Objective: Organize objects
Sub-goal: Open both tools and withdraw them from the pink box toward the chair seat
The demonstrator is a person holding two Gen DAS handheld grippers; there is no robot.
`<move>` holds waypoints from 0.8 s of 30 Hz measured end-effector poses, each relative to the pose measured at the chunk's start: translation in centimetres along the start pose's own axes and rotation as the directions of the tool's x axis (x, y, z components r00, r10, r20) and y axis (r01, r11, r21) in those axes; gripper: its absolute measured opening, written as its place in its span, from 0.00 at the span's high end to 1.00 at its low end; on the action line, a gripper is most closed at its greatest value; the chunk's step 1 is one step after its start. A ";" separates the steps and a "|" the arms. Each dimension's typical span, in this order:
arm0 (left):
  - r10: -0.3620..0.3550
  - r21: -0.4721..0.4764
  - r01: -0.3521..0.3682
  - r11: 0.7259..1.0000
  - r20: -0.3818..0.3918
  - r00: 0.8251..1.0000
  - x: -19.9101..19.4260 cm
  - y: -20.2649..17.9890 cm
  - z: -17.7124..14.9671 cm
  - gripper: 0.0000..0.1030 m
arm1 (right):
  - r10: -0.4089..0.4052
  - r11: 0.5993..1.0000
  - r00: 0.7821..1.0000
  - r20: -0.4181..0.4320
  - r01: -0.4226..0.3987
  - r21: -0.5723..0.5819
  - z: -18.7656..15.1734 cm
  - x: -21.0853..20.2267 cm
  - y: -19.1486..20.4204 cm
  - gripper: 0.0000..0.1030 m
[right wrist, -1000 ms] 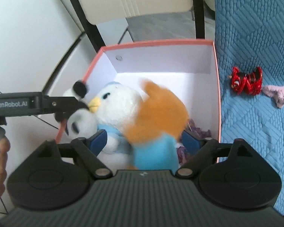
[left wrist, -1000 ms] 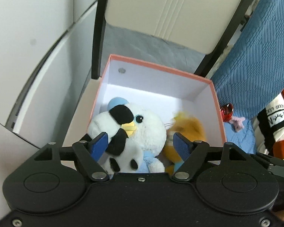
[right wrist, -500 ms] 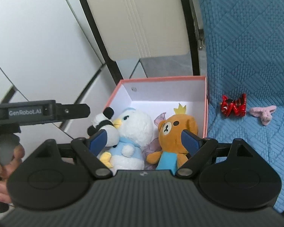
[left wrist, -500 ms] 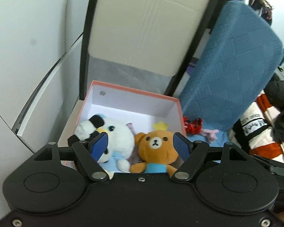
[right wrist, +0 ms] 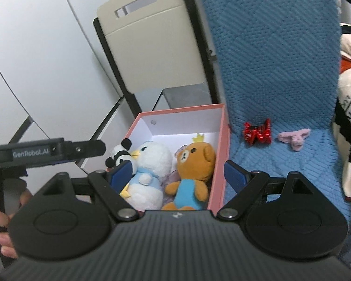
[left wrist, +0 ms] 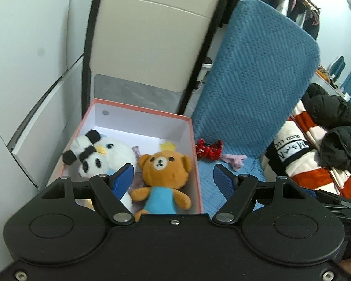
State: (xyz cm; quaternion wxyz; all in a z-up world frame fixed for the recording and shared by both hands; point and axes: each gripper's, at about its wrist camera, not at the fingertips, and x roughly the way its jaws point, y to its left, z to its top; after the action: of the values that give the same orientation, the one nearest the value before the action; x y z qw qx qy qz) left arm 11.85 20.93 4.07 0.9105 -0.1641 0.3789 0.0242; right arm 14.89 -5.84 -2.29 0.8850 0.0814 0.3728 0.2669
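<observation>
Both grippers rose; fingers [left wrist: 122,178] apart, empty.

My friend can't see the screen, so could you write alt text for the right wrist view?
A pink box holds three soft toys: a bear, a white bird and a small panda. The open right gripper hovers above it, empty. Beside the box, a red toy and a pink toy lie on a blue cushion.
</observation>
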 end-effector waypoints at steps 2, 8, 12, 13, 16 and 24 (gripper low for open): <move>-0.016 0.009 0.016 1.000 0.007 1.000 -0.3 -1.1 -0.6 0.28 | -0.007 1.000 1.000 0.017 0.007 0.004 -0.5 -1.0 -0.7 0.16; -0.037 0.050 0.037 0.998 0.008 0.999 -0.8 -4.1 -2.6 0.28 | -0.046 0.999 0.997 0.056 0.044 0.025 -2.1 -4.0 -2.8 0.16; -0.048 0.060 0.047 0.997 0.015 0.999 -0.9 -5.5 -3.8 0.27 | -0.087 0.996 0.992 0.089 0.086 0.016 -3.4 -5.9 -3.9 0.16; -0.051 0.059 0.050 0.997 0.017 0.999 -1.0 -5.7 -4.1 0.27 | -0.087 0.996 0.992 0.089 0.087 0.008 -3.7 -6.4 -4.3 0.16; -0.062 0.066 0.061 0.996 0.025 0.998 -1.1 -6.5 -4.9 0.26 | -0.120 0.993 0.988 0.098 0.120 0.010 -4.2 -7.6 -5.7 0.16; -0.095 0.109 0.094 0.990 0.009 0.995 -0.5 -9.3 -7.6 0.26 | -0.157 0.987 0.980 0.126 0.152 0.046 -5.9 -9.9 -8.7 0.16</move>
State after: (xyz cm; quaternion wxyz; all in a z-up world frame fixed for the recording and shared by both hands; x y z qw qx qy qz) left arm 7.85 9.77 2.04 0.9208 -0.1322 0.3650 -0.0382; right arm 8.61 -18.75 -3.38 0.9236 0.0852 0.3247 0.1850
